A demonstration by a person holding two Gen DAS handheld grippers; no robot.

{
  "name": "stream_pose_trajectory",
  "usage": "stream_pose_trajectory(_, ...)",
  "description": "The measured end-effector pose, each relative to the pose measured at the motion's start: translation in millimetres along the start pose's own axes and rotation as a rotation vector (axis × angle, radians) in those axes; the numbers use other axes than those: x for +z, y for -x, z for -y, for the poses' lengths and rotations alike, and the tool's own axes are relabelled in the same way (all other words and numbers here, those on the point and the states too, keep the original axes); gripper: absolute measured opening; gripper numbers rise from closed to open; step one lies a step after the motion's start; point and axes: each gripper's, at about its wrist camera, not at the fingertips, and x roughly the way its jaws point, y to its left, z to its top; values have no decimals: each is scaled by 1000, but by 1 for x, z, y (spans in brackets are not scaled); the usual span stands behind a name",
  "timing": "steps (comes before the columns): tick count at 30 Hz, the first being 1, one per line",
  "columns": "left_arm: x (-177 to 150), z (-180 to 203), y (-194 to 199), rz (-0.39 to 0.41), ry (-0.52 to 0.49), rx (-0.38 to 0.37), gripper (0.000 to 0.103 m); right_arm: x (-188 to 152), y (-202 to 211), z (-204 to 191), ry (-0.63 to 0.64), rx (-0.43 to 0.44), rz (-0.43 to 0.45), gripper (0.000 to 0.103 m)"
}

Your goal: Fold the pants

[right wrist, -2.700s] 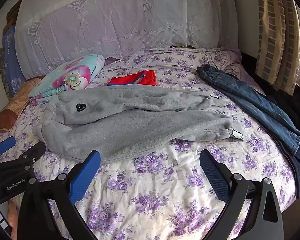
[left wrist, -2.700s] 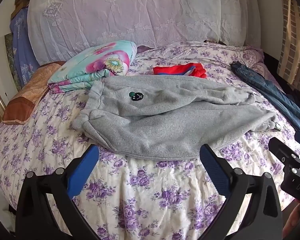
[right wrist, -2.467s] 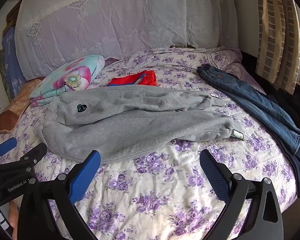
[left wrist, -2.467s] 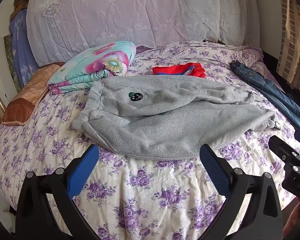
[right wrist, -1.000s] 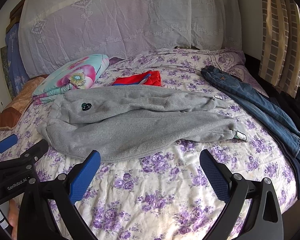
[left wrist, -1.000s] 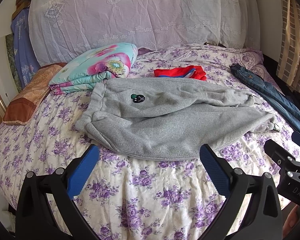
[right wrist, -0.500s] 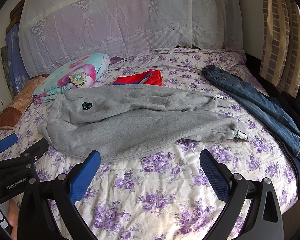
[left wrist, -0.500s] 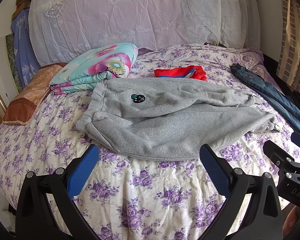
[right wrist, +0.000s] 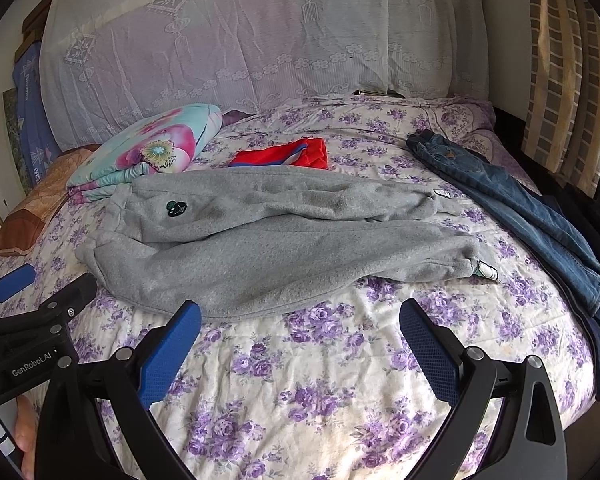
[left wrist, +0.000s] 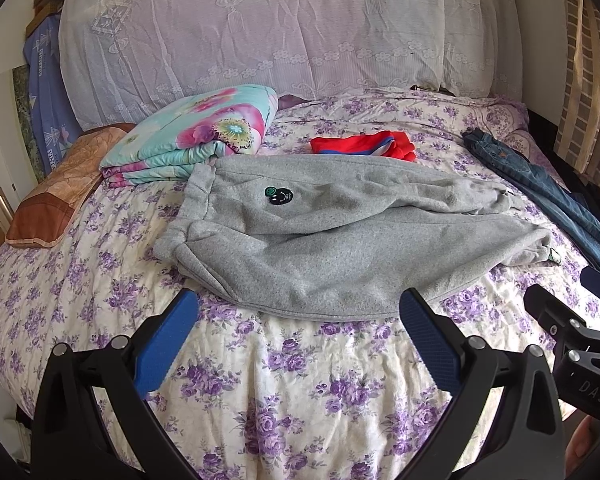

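Grey sweatpants [left wrist: 340,236] lie spread across the flowered bed, waistband to the left, legs to the right, one leg partly over the other; they also show in the right wrist view [right wrist: 284,240]. A small dark patch [left wrist: 278,195] sits near the waist. My left gripper [left wrist: 298,320] is open and empty, hovering just in front of the pants' near edge. My right gripper [right wrist: 300,328] is open and empty, in front of the near leg. Each gripper shows at the edge of the other's view.
A folded floral quilt [left wrist: 196,136] and a brown pillow [left wrist: 56,204] lie at the left. A red garment [left wrist: 364,146] lies behind the pants. Blue jeans [right wrist: 512,204] stretch along the right side. A lace-covered headboard [left wrist: 284,28] stands at the back.
Both views have drifted slightly; the pants sit a little higher and farther in frame. Both grippers stay open and nothing on the bed has moved.
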Motion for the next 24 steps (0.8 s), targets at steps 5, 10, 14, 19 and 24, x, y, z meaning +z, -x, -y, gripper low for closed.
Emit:
stream_pose_trajectory(5,0,0,0,0,-1,-1,98,-2,-1,-2,3,0,1,100)
stream_pose_trajectory(10,0,0,0,0,0,-1,98,-3,-1,-3,4,0,0,100)
stream_pose_trajectory(14,0,-3,1,-3,4,0,98,-3,-1,-4,4,0,-1,100)
stream_pose_trajectory(19,-1,-9,1,-13,8,0,98,-4,-5,-7,7,2,-8,100)
stream_pose_trajectory(24,-5,-6,-21,-59,7,-13,98,-7,-14,-3,7,5,-26,100)
